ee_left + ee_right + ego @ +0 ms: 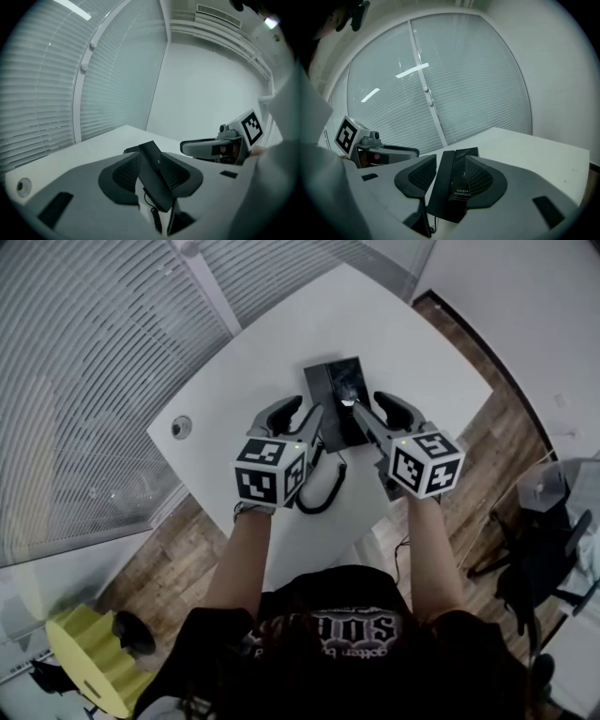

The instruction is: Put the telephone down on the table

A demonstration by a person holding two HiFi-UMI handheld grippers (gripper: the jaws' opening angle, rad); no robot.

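Observation:
A black telephone [339,395] lies near the middle of the white table [281,343], and its coiled cord [323,491] trails toward me. My left gripper [307,418] is at its left side. In the left gripper view both pads press on the telephone's thin dark edge [157,180], with the cord hanging below. My right gripper [367,407] holds the other side, and in the right gripper view the telephone's slab [452,187] sits tight between the two pads. Each gripper shows in the other's view: the right gripper [220,147] and the left gripper [379,150].
A round cable grommet [181,427] sits near the table's left edge. Window blinds [84,381] run along the left. A yellow object [89,652] stands on the wooden floor at lower left, and a dark chair [544,559] stands to the right.

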